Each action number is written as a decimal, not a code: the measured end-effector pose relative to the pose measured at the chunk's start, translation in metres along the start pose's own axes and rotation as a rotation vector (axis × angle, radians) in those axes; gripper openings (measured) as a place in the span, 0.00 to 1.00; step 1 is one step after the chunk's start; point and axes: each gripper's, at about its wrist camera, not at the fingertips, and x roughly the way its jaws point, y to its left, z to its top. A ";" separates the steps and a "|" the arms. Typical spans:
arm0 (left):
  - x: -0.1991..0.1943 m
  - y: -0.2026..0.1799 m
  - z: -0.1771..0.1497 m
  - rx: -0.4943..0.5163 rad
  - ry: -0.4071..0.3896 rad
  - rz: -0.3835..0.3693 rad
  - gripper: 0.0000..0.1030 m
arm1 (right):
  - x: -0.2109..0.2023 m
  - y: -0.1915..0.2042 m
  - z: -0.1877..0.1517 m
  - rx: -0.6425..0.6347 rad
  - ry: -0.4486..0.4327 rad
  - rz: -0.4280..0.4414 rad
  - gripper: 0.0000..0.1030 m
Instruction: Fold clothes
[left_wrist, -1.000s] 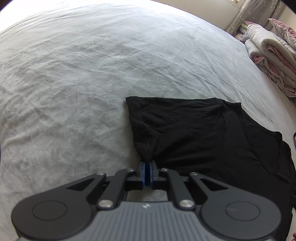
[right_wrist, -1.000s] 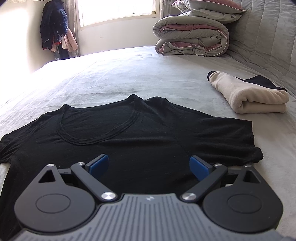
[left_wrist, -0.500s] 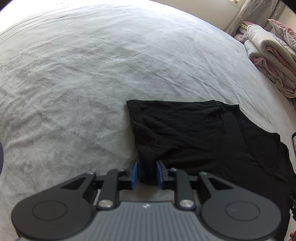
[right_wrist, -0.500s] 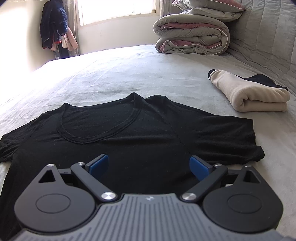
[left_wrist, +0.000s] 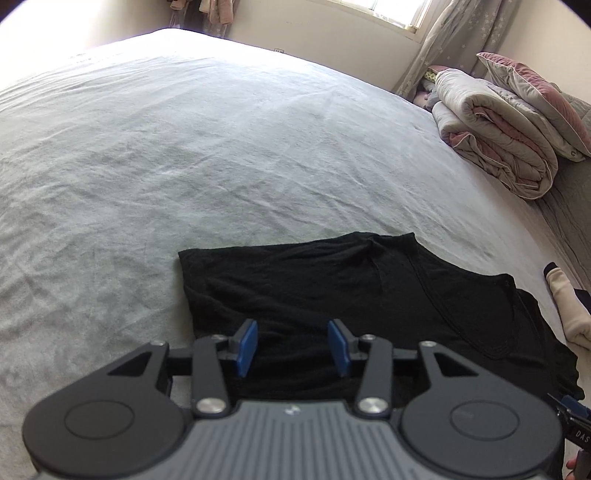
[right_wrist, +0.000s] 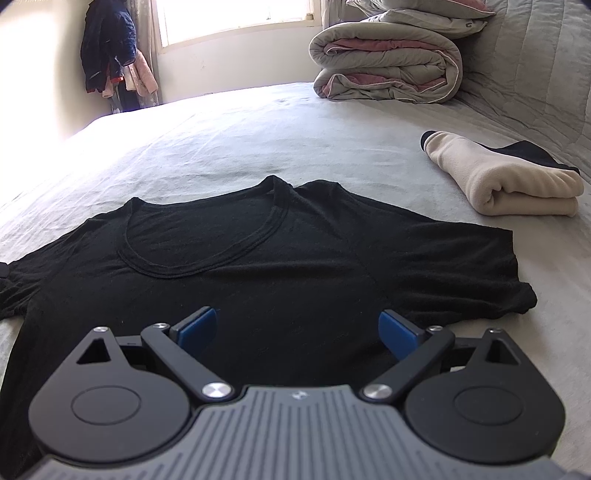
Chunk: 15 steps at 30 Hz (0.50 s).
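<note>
A black T-shirt (left_wrist: 332, 288) lies flat on the grey bed sheet (left_wrist: 184, 166), neckline toward the headboard side. My left gripper (left_wrist: 293, 347) hovers over the shirt's left sleeve edge, its jaws opening, blue pads apart and pressing on nothing. In the right wrist view the same T-shirt (right_wrist: 277, 266) spreads out with its scooped collar in the middle. My right gripper (right_wrist: 299, 332) stands wide open just above the shirt's body below the collar, nothing held between its pads.
A folded cream garment (right_wrist: 509, 184) with a dark piece under it lies right of the shirt. A rolled grey-and-pink duvet (right_wrist: 388, 70) with pillows sits at the bed's head. Clothes hang (right_wrist: 110, 55) in the far corner by the window.
My left gripper let go of the sleeve's corner, its jaws spreading, and it lifted and tilted up so more of the room shows. The right gripper stayed put.
</note>
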 end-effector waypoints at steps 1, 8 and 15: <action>0.003 -0.001 -0.001 0.004 0.010 0.001 0.43 | 0.000 0.000 0.000 0.002 0.000 0.001 0.94; 0.014 0.005 -0.007 0.010 0.087 0.109 0.43 | -0.002 -0.002 0.001 0.004 -0.007 -0.002 0.94; 0.001 0.014 -0.001 -0.005 0.022 0.197 0.49 | -0.001 -0.002 0.001 0.005 -0.004 -0.002 0.94</action>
